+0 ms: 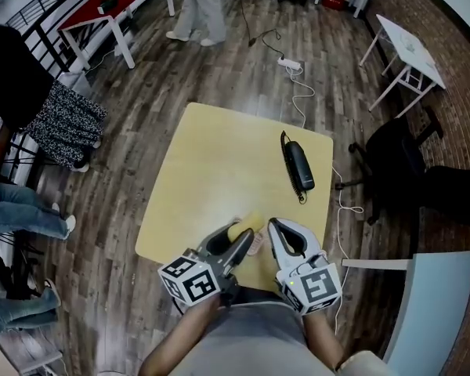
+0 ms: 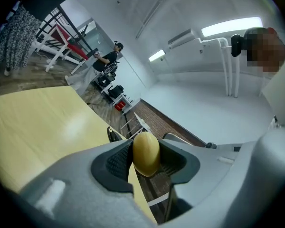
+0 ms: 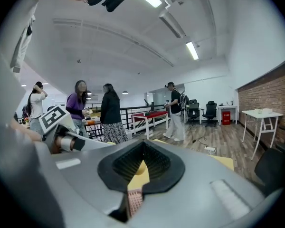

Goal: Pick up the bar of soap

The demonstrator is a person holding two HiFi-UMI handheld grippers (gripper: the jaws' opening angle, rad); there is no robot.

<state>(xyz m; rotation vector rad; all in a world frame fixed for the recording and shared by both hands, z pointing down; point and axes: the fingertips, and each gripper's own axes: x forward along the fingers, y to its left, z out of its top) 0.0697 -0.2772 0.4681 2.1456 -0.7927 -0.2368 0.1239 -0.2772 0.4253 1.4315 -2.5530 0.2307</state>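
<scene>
Our left gripper grasps the soap over the table; the right gripper is clenched, empty. We lift slowly, squeezing steadily.

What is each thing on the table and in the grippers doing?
bar of soap: clamped between the left gripper's jaws.
left gripper: shut on the soap.
right gripper: shut, holding nothing.
black handheld object: lying flat on the yellow table, untouched.
</scene>
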